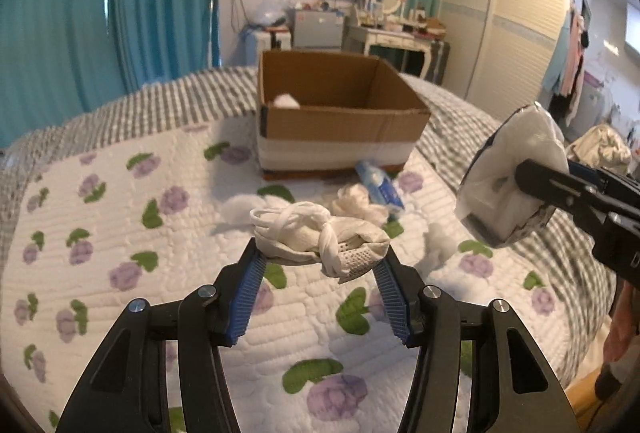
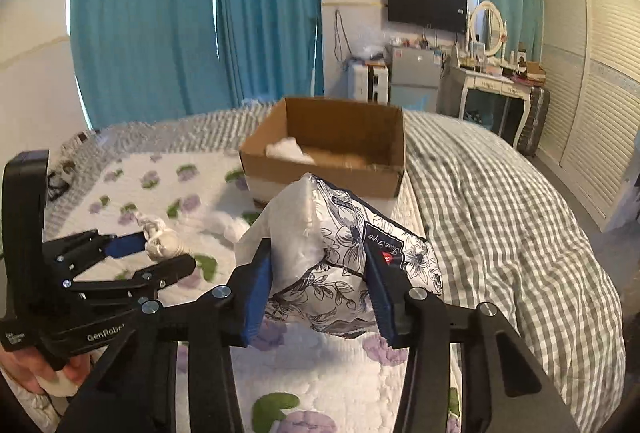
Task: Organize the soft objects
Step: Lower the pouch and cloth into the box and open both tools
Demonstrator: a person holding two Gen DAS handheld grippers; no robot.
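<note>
My left gripper is shut on a white knotted cloth bundle, held above the flowered quilt. The right wrist view shows that bundle from the side, in the left gripper. My right gripper is shut on a soft tissue pack with a dark floral print, its blue pads pressing both sides. In the left wrist view the pack hangs at the right, in the right gripper. An open cardboard box stands ahead on the bed with a white soft lump inside.
Loose white fluff, a crumpled white cloth and a blue-and-white tube lie on the quilt before the box. A grey checked blanket covers the bed's right side. A dresser and a wardrobe stand beyond.
</note>
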